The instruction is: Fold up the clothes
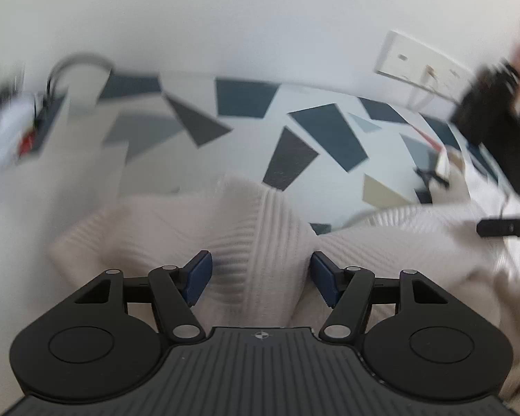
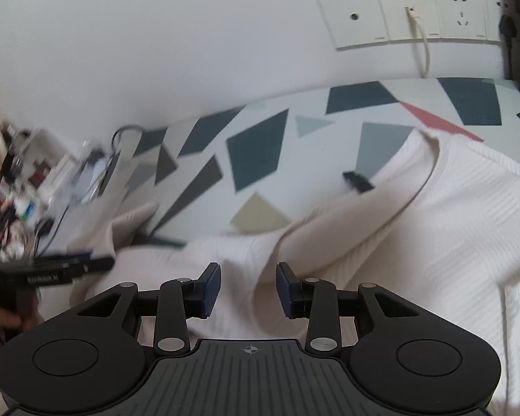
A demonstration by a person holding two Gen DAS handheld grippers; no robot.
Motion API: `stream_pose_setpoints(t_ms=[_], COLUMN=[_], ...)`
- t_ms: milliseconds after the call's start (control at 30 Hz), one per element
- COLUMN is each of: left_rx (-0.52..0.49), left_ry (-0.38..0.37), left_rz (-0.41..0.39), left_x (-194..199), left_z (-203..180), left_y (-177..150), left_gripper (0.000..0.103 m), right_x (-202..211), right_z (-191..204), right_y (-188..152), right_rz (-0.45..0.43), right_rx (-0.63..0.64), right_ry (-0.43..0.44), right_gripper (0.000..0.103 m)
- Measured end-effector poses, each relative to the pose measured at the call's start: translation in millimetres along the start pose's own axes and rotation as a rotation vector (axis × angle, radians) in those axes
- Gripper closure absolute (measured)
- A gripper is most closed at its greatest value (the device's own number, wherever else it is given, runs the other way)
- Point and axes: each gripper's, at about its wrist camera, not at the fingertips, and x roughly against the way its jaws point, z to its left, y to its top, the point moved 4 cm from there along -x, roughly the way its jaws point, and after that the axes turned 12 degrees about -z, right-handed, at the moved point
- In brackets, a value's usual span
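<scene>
Looks like early days: the cream ribbed sweater point(image 1: 260, 235) lies rumpled on the patterned sheet point(image 1: 315, 128), no neat fold yet. Left gripper point(image 1: 261, 279) and right gripper point(image 2: 248, 289) both gape open, holding nothing, cloth bunched at 12 o'clock.

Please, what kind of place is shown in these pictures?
Probably a room in a home: a cream knit sweater lies on a geometric-patterned cover against a white wall with wall sockets, and a cluttered shelf stands alongside.
</scene>
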Motion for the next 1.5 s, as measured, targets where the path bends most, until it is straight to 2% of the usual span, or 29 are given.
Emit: stream_pose_setpoints(t_ms=[33, 100, 167, 267, 300, 333, 433, 533, 567, 633, 700, 800, 933, 1000, 1133, 1167, 1233, 1267, 1300, 1400, 1500], left_rx=[0.049, 0.134, 0.173, 0.228, 0.237, 0.245, 0.269, 0.276, 0.289, 0.284, 0.242, 0.187, 0.205, 0.23, 0.289, 0.287, 0.261, 0.237, 0.211, 0.104, 0.095], left_ry=[-0.008, -0.016, -0.014, -0.014, -0.01, -0.006, 0.008, 0.03, 0.032, 0.013, -0.003, -0.011, -0.005, -0.006, 0.0, -0.001, 0.004, 0.003, 0.002, 0.018, 0.021], left_rz=[0.009, 0.021, 0.019, 0.018, 0.008, -0.002, -0.033, -0.18, -0.235, -0.327, -0.371, -0.317, -0.195, -0.127, -0.087, -0.082, -0.071, -0.074, -0.078, -0.113, -0.126], left_x=[-4.0, -9.6, -9.3, -8.6, -8.6, -8.6, -8.8, 7.7, 16.6, 40.2, 59.4, 67.4, 62.9, 60.4, 58.9, 59.2, 56.8, 56.0, 55.2, 53.3, 41.6], left_z=[5.1, 15.2, 22.9, 32.7, 35.6, 38.4, 47.0, 59.6, 64.5, 69.2, 67.5, 60.9, 59.1, 59.6, 65.3, 65.5, 64.8, 63.0, 61.1, 50.8, 49.3], left_y=[0.6, 1.5, 1.4, -0.6, 2.5, 6.0, 16.4, 56.4, 70.5, 89.1, 86.6, 47.1, -19.1, -51.6, -70.6, -68.5, -58.7, -53.3, -48.0, -30.6, -14.9], left_gripper=[0.049, 0.071, 0.081, 0.089, 0.09, 0.092, 0.093, 0.094, 0.094, 0.094, 0.094, 0.094, 0.094, 0.094, 0.089, 0.083, 0.063, 0.049, 0.041, 0.04, 0.04], right_x=[-5.7, -19.2, -30.9, -44.6, -48.2, -51.8, -51.3, -30.0, -22.9, -12.3, -4.2, -6.1, -6.3, -6.1, -6.8, -6.9, -6.9, -6.1, -5.9, -6.0, -6.1], right_z=[-2.4, -9.5, -14.8, -14.1, -11.7, -9.2, 3.1, 19.3, 22.3, 25.1, 25.0, 7.9, -9.5, -10.4, -7.0, -4.9, -1.1, 0.5, 1.2, 1.1, -1.3], right_y=[2.9, 6.5, 7.6, 12.3, 14.7, 17.2, 43.7, 79.8, 83.3, 82.4, 75.7, 33.5, -23.1, -42.5, -54.1, -53.4, -49.0, -46.5, -45.2, -45.2, -46.4], right_rz=[-0.001, 0.008, 0.026, 0.054, 0.062, 0.071, -0.013, -0.207, -0.237, -0.252, -0.245, -0.129, -0.01, 0.023, 0.043, 0.045, 0.05, 0.051, 0.053, 0.062, 0.064], right_rx=[-0.017, -0.071, -0.131, -0.146, -0.129, -0.112, -0.072, -0.072, -0.057, -0.015, 0.016, 0.0, -0.051, -0.048, -0.034, -0.026, -0.006, 0.005, 0.013, 0.022, 0.014], right_ry=[-0.005, -0.017, -0.012, -0.019, -0.026, -0.034, -0.034, 0.054, 0.081, 0.114, 0.139, 0.12, 0.071, 0.055, 0.038, 0.036, 0.033, 0.034, 0.034, 0.032, 0.03], right_gripper=[0.068, 0.068, 0.068, 0.084, 0.089, 0.091, 0.096, 0.099, 0.099, 0.099, 0.099, 0.099, 0.099, 0.1, 0.099, 0.099, 0.098, 0.098, 0.098, 0.098, 0.098])
